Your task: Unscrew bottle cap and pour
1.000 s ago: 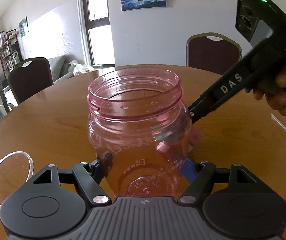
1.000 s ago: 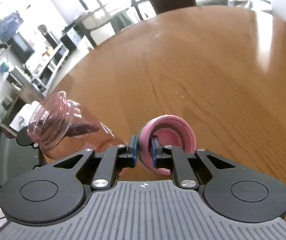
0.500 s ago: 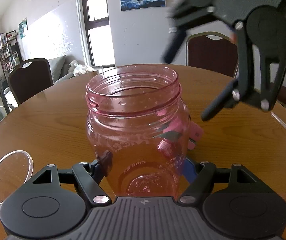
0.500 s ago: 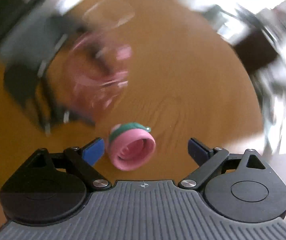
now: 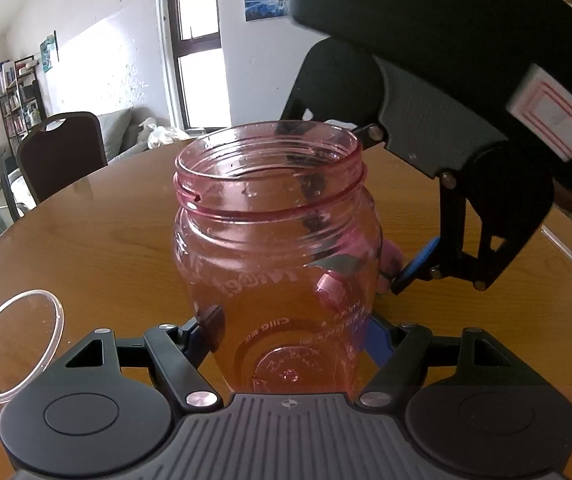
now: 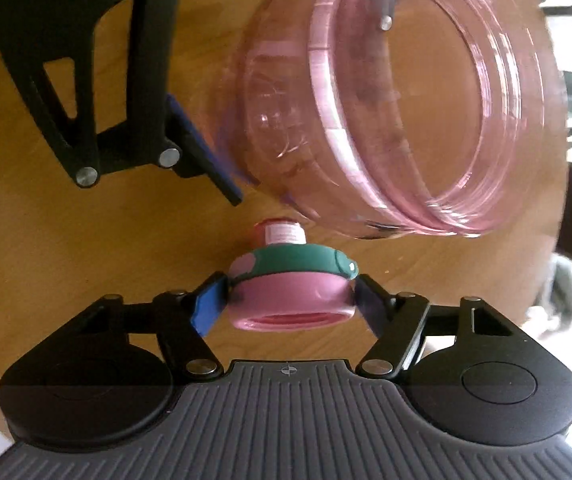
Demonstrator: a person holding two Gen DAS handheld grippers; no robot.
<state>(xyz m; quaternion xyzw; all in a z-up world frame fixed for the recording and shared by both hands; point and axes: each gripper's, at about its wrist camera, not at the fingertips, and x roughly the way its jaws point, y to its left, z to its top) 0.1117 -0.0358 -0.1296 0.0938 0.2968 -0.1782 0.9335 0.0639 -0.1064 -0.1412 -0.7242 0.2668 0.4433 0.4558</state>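
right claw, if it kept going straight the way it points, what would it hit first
The pink cap, sitting between the right claw's fingers; past it, probably the table. Depth is unclear.

Daylight from the window washes the wall white and glares off the tabletop, the right wrist view is smeared at its right edge, and both views bend strongly toward their edges.

The pink bottle carries raised lettering on its far wall, seen mirrored through the plastic and too blurred to read. A white, red-bordered label on the right claw's body above the bottle shows no legible words.
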